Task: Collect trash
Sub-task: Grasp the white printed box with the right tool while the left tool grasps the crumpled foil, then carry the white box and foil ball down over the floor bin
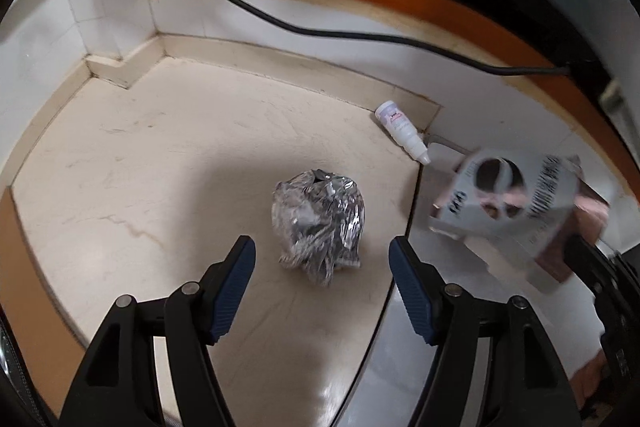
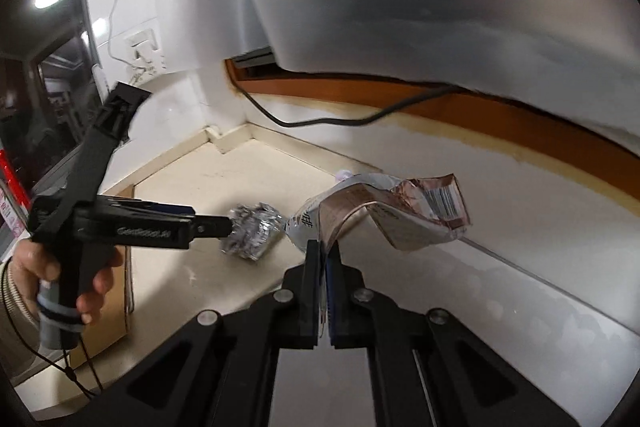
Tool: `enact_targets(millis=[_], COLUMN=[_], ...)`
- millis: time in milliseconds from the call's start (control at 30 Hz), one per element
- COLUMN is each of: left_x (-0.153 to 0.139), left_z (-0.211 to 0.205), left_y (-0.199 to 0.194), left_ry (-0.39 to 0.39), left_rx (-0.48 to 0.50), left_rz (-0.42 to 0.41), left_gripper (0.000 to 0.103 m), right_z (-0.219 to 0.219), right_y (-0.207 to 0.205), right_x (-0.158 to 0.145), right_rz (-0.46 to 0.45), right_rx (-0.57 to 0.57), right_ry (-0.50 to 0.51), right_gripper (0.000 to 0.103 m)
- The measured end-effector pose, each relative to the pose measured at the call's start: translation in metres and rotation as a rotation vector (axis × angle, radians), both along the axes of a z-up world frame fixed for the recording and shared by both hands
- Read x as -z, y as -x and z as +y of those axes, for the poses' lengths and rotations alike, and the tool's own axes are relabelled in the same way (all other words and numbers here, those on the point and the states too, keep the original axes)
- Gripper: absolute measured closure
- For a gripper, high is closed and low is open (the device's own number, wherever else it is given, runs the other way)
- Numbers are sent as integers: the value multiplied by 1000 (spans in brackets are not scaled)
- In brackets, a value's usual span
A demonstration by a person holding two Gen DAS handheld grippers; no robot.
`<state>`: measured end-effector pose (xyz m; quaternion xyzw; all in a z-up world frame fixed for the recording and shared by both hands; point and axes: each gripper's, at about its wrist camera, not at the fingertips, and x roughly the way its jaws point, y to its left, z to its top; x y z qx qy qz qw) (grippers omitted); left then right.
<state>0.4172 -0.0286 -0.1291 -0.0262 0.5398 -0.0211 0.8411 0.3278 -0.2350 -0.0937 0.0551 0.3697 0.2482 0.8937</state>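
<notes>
**Wrapper pinched in your right claw, foil ball waiting under your left**

Nearest the right camera, your right claw (image 2: 323,247) is clamped flat on the edge of a crumpled snack wrapper (image 2: 384,215), its two black fingers pressed together with the thin film between them. The wrapper hangs clear of the desk (image 2: 192,291), folded and drooping to the right, its barcode end uppermost. Gripping it by an edge suits such a flimsy sheet, since there is no body to close around.

Your left claw (image 1: 322,253) stands open, its blue pads either side of a crumpled foil ball (image 1: 318,223) but not touching it. It points steeply down, so the fingers straddle the ball from above. From the right camera you can see your hand (image 2: 60,267) on the left tool's handle, with the claw tip level with the foil.

The foil ball rests on the cream desk, out from the corner where the walls meet. A small white bottle (image 1: 402,131) lies on its side against the back ledge, well apart from the foil. A black cable (image 1: 320,31) droops along the wall behind.

By the look of it, one piece of trash is collected and the foil is next; the bottle is untouched. The ball looks light and springy, so closing gently should hold it without it squirting out.
</notes>
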Motion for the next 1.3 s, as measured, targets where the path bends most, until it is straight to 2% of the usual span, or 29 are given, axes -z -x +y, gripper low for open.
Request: enact_targets(millis=[100,300,500,633,800,1000,1300], left_x=[16,39,42,37,18,-31,-83], left_z=[-6,-19,-16,-17,-21,-23,-17], left_y=[-15,-29,-20,1,38,96,217], left_ry=[-28,-91,-75,-81,-62,-50,-42], left_rx=[-8,-18,-55,-63,-77,-70,-65], left_rz=[30,36,0,-17,-46,-111,-191], left_gripper=[35,37,39,39,39,39,39], right_z=[-7,-12,-3,0,3,10,26], right_y=[-2,-3,-2,1,12,43,133], right_x=[6,16,21,22,18,-1,-46], right_rz=[17,52,59,57,60,27,-37], right_rx=[17,18,-18,-33,-47,-62,-89], right_ry=[8,13,17,13,6,1,4], right_gripper=[101,101,101,101,101,101,101])
